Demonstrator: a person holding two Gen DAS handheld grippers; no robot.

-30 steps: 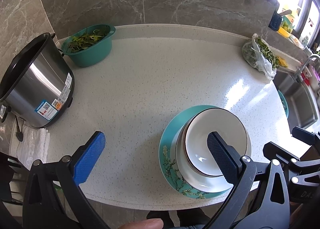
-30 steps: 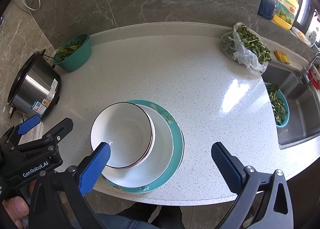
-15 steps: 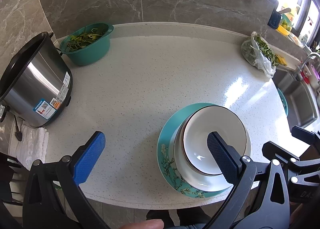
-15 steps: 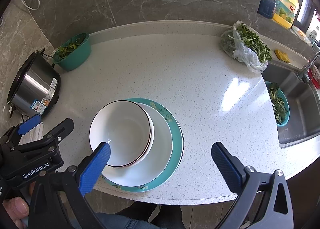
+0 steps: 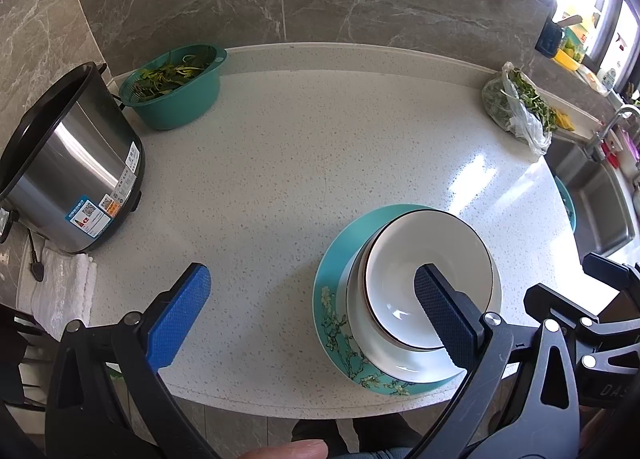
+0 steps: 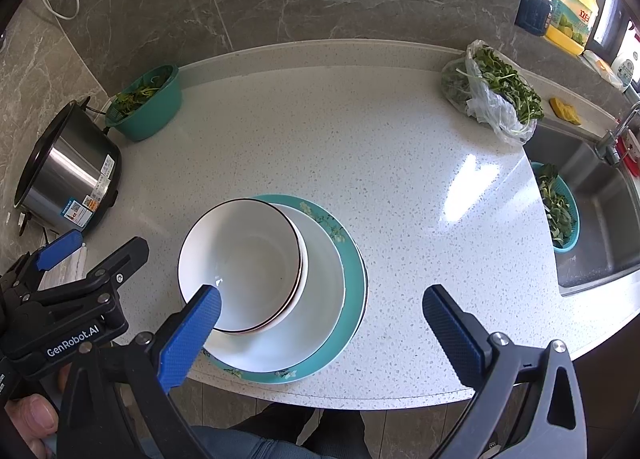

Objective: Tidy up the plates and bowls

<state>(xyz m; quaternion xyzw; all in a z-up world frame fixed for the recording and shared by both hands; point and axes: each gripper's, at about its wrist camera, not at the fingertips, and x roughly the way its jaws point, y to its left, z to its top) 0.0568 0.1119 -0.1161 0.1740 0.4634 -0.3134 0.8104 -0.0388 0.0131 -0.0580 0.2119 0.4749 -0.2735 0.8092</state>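
Observation:
A white bowl with a dark rim (image 5: 424, 267) (image 6: 244, 259) sits in a larger white bowl (image 5: 404, 365) (image 6: 316, 299), both stacked on a teal flowered plate (image 5: 340, 323) (image 6: 348, 255) near the counter's front edge. My left gripper (image 5: 312, 311) hovers open above the counter, its right finger over the bowl. My right gripper (image 6: 320, 319) is open too, its left finger over the bowl's near rim. Neither holds anything.
A steel rice cooker pot (image 5: 60, 175) (image 6: 68, 171) stands at the left with a teal basin of greens (image 5: 176, 87) (image 6: 146, 103) behind it. A plastic bag of greens (image 5: 516, 107) (image 6: 492, 95) lies back right. A sink (image 6: 600, 211) with a teal colander (image 6: 558, 211) is on the right.
Both grippers have drawn back and up slightly from the stack; the bowls and plate stay put.

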